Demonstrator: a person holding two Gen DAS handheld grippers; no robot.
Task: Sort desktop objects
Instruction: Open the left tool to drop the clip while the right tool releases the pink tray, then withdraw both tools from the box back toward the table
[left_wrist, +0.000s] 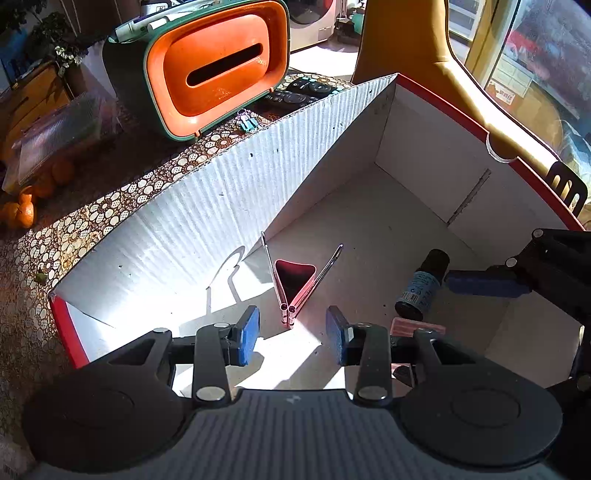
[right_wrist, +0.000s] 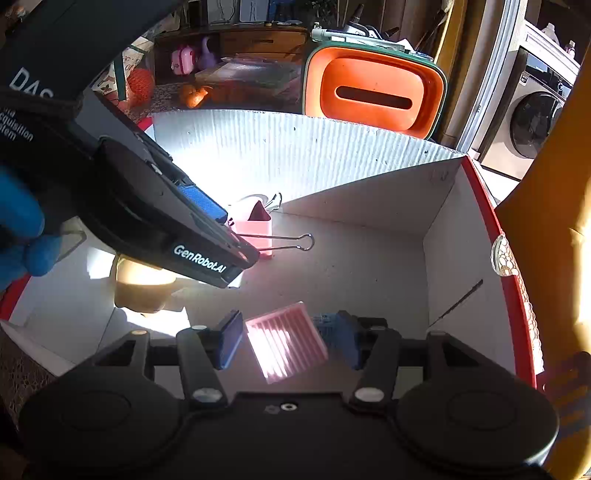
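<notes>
1. While its jaws stand apart and hold nothing, the left gripper (left_wrist: 292, 334) hovers inside the cardboard box (left_wrist: 207, 218), above the pink binder clip (left_wrist: 295, 284) on the floor.
2. The right gripper (right_wrist: 288, 341) is spread too, above a pink ribbed card (right_wrist: 286, 341).
3. A dark bottle (left_wrist: 421, 286) lies nearby, its label unreadable.
4. The left gripper hides part of the clip in the right wrist view.
</notes>
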